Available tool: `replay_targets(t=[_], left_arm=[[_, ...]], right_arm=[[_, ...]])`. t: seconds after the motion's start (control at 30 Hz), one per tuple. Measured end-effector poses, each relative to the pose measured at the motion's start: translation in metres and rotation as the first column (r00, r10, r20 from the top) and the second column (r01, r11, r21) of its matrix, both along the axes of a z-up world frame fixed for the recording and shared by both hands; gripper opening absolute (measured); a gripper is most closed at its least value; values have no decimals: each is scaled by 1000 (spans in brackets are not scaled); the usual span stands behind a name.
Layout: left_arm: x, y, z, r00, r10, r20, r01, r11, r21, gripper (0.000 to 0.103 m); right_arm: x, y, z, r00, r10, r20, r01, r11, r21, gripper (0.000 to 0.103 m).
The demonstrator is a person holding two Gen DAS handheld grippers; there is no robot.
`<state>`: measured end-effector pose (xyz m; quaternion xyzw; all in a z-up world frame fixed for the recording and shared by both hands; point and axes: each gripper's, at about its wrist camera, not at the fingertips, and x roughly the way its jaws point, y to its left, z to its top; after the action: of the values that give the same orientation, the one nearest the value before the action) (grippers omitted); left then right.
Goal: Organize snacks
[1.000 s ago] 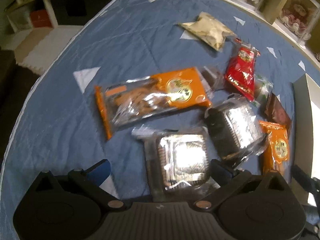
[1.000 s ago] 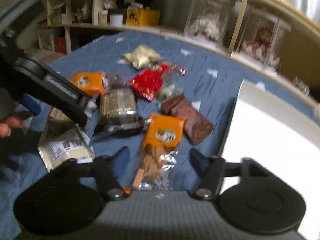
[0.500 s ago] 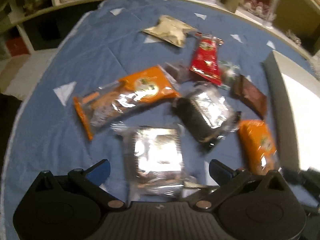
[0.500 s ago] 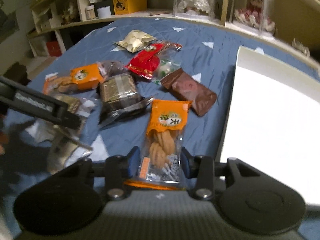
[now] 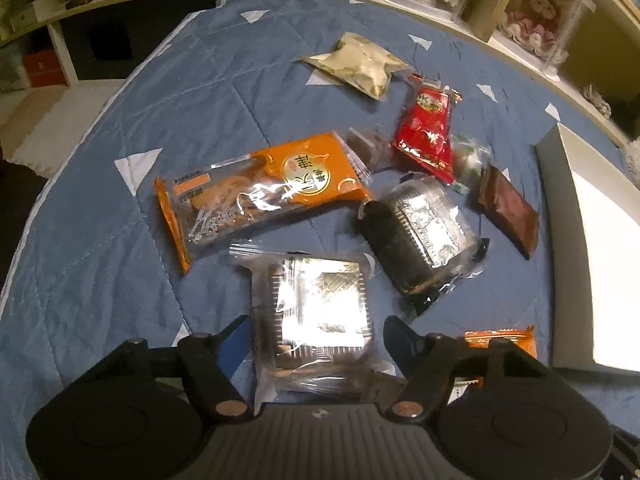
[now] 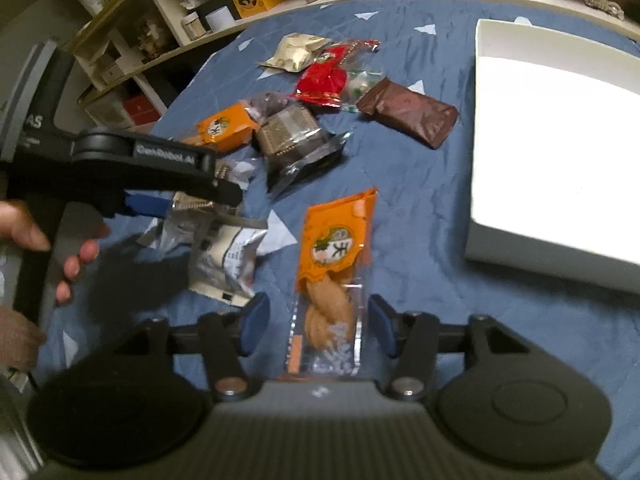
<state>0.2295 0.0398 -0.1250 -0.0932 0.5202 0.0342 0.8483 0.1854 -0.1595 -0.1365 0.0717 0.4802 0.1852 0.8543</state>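
Note:
A clear-wrapped dark cookie pack [image 5: 316, 312] lies on the blue quilt between the fingers of my left gripper [image 5: 318, 340]. Its jaws are closing and both blue pads touch the wrapper's sides. In the right wrist view the same pack [image 6: 224, 256] sits crumpled under that gripper, and a hand [image 6: 60, 252] holds the handle. My right gripper [image 6: 318, 322] is opening. A narrow orange twist-snack pack [image 6: 336, 248] lies lengthwise between its fingers, with a gap at the left pad.
A white box [image 6: 540, 256] stands to the right. Further out lie a second dark cookie pack [image 5: 420, 236], a long orange pack [image 5: 260, 192], a red pack [image 5: 428, 132], a beige pouch [image 5: 360, 62] and a brown bar [image 5: 508, 212]. Shelves ring the far edge.
My left jaws have come in from wide open onto the cookie pack. My right jaws pinched the orange pack half a second ago and have since widened; that view has rolled and shifted.

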Motion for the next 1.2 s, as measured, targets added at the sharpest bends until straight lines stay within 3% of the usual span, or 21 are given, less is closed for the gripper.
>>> replay_targets(t=[0.3,0.43,0.7,1.0,1.2], left_arm=[[4,-4,-5,1000,1,1,-1,1000,31,71],[4,1,-6,1000,19,6,-20,1000,23,64],[-12,2,11,999,11,49,-10,1000,-8,62],[-40,-1,63,978,-3,209,22,996,-90,62],[-48,-24,95,948,-56,314,84,994,-76,62]], right_arm=[[11,18,-13,1000,-8,-20,6,995,-101,66],[14,17,-18,999,-22,-31,19,993,-115,51],[13,11,-11,999,-31,-10,30,996,-88,38],[1,-8,28,991,-70,114,77,996,-52,37],[-3,-33,59,973,-126,195,133,991,-21,37]])
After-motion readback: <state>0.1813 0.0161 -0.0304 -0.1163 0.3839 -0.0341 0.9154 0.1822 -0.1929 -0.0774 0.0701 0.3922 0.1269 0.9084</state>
